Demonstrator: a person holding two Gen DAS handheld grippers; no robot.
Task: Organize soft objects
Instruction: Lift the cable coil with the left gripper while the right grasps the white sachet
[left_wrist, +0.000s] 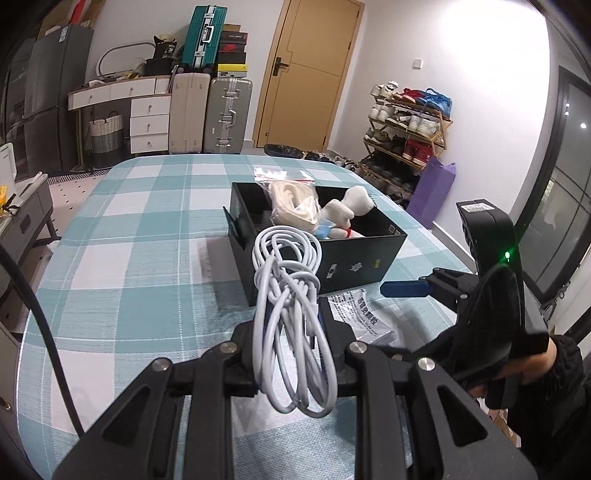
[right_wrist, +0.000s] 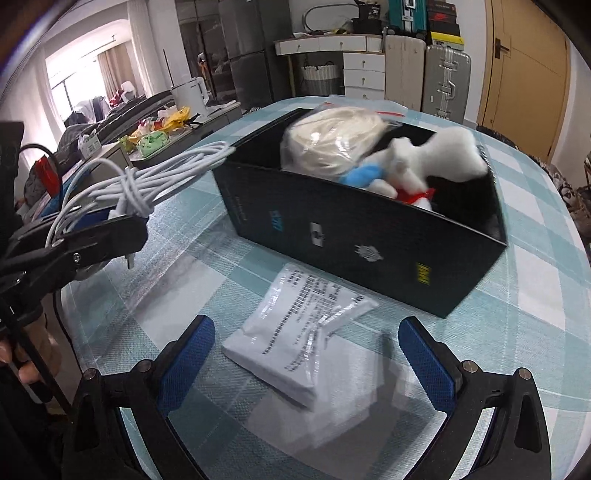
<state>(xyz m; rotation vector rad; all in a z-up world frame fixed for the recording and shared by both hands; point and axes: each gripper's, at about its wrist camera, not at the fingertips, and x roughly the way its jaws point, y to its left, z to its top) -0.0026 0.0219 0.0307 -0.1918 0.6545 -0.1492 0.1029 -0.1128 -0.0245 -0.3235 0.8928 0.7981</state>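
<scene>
My left gripper is shut on a coiled white cable, which hangs in loops over the checked tablecloth just short of the black box. In the box lie a white plush toy and a bagged coil of cream rope. My right gripper is open, its blue pads standing either side of a flat white packet that lies on the table in front of the box. The pads do not touch the packet. In the right wrist view the left gripper and its cable are at the left.
The table has a teal and white checked cloth and rounded edges. Beyond its far edge stand suitcases, a white dresser and a shoe rack. A low side table with a kettle is to the left in the right wrist view.
</scene>
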